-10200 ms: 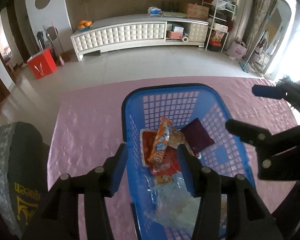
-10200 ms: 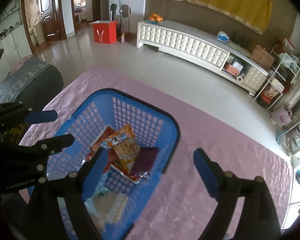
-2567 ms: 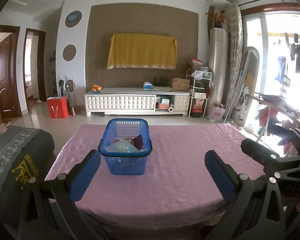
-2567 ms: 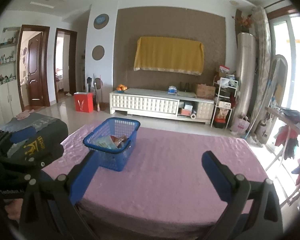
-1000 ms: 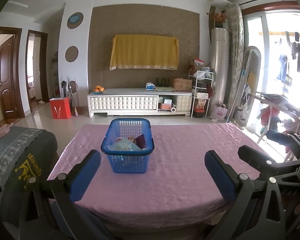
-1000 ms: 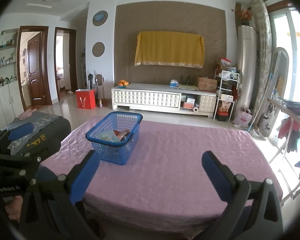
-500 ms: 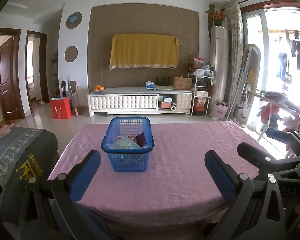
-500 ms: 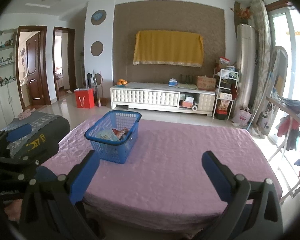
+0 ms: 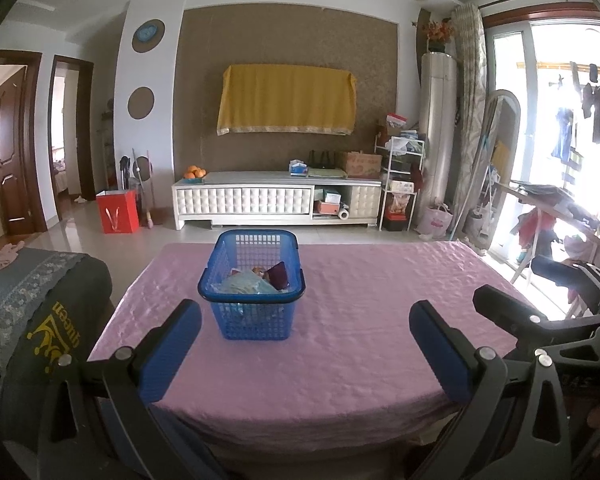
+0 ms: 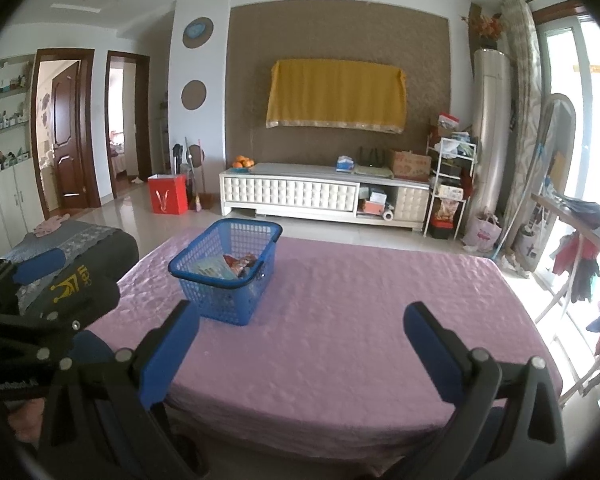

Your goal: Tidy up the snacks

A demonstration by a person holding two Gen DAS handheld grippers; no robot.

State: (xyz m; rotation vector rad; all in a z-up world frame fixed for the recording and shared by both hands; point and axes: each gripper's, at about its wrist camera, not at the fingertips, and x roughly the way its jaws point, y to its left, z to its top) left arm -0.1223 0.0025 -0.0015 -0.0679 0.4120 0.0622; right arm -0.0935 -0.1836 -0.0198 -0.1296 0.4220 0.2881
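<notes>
while both tools hang back off the near edge of the pink-clothed table (image 9: 340,340), the left gripper (image 9: 306,344) and right gripper (image 10: 300,340) each have their 2 blue-padded fingers spread wide, holding nothing. at 12 o'clock from the left gripper, 11 o'clock from the right, a blue basket (image 9: 252,316) sits on the cloth with the snack packets (image 9: 260,278) inside.

Black claws with blue pads
Left claw (image 9: 305,354) and right claw (image 10: 300,354): matte black frames, silver screws, flat blue fingers (image 9: 170,350).
</notes>
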